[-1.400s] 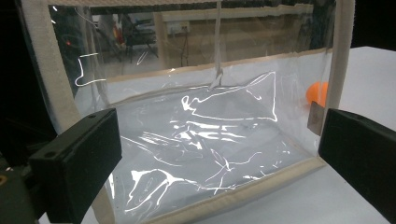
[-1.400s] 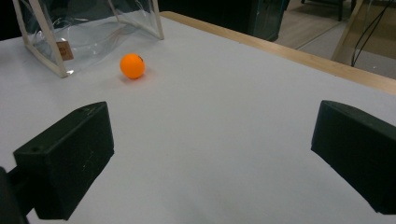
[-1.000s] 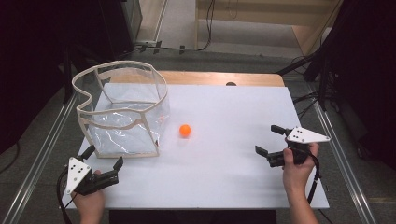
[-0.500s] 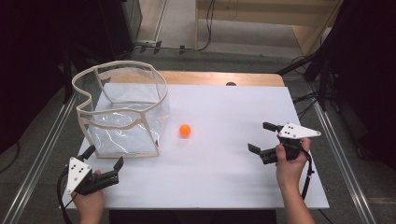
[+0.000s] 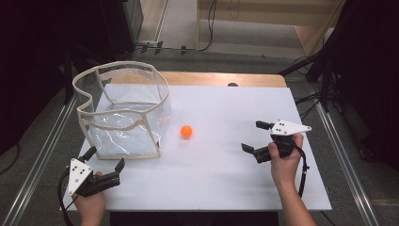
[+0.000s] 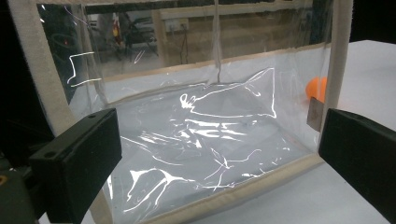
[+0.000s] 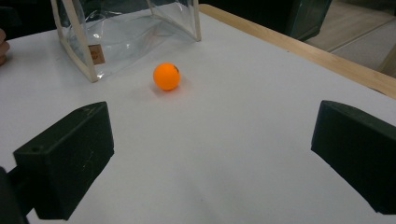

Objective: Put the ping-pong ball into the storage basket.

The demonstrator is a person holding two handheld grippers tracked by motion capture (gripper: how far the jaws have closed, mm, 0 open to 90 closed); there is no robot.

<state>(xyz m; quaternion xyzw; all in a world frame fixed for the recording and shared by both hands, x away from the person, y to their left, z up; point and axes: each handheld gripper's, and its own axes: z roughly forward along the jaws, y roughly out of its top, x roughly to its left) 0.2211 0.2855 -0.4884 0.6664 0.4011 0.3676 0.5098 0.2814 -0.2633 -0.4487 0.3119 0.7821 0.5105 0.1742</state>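
The small orange ball [image 5: 187, 131] lies loose on the white table [image 5: 226, 179], ahead of the right gripper [image 5: 256, 139] and well short of its wide-open, empty jaws. The left gripper [image 5: 104, 162], jaws also spread and empty, faces the clear plastic fabric-trimmed bin [image 5: 123, 113] just ahead. Nothing is grasped yet; any pick-up remains undone.

Left tongs [image 6: 212, 154] spread wide, empty. Directly ahead: clear plastic bag [image 6: 205, 135] with beige trim, standing on white counter [image 6: 369, 65]. Orange ball [image 6: 315, 88] partly visible beyond bag's right edge.
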